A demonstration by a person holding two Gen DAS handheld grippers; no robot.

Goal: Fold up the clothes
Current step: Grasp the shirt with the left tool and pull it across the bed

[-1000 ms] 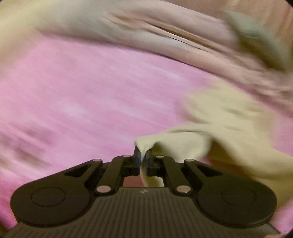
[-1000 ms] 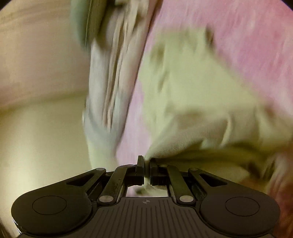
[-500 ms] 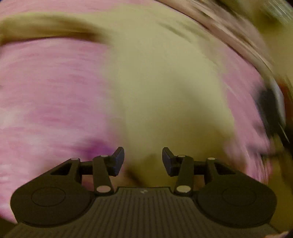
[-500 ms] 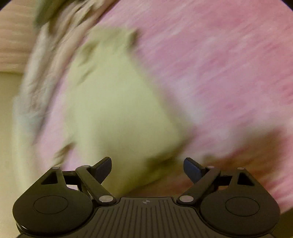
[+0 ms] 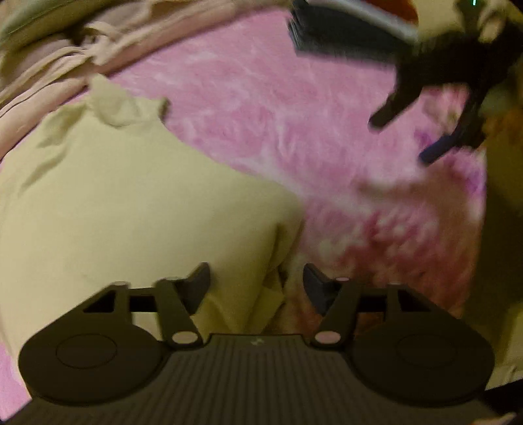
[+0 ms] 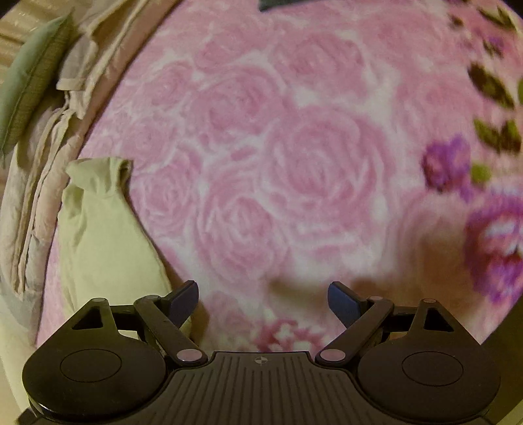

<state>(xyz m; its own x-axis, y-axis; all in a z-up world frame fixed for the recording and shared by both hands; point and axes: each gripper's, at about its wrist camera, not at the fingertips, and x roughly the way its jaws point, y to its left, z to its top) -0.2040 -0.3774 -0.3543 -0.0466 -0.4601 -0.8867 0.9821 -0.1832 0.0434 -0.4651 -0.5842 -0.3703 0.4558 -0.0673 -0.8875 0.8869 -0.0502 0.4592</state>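
A pale yellow garment [image 5: 130, 202] lies flat on the pink rose blanket [image 5: 294, 108], with a bunched end toward the clothes pile. My left gripper [image 5: 256, 284] points down over the garment's near right edge. Its jaws are closing, still apart, with a fold of that edge between them and no pad pressing on it. In the left wrist view my right gripper [image 5: 400, 141] hangs open above the blanket at the upper right. In the right wrist view the right gripper [image 6: 263, 296] is wide open over bare blanket, with the garment [image 6: 101, 235] off to its left.
A pile of beige and pinkish clothes [image 6: 42, 163] runs along the blanket's left edge, with a green piece [image 6: 29, 88] on top. The blanket [image 6: 294, 147] has purple flowers and dark leaves at the right. A dark object [image 6: 281, 3] sits at the top edge.
Both grippers were shut on the yellow garment a second ago; both have opened and let it go. The garment now lies flat. The right gripper has moved off it to the right.
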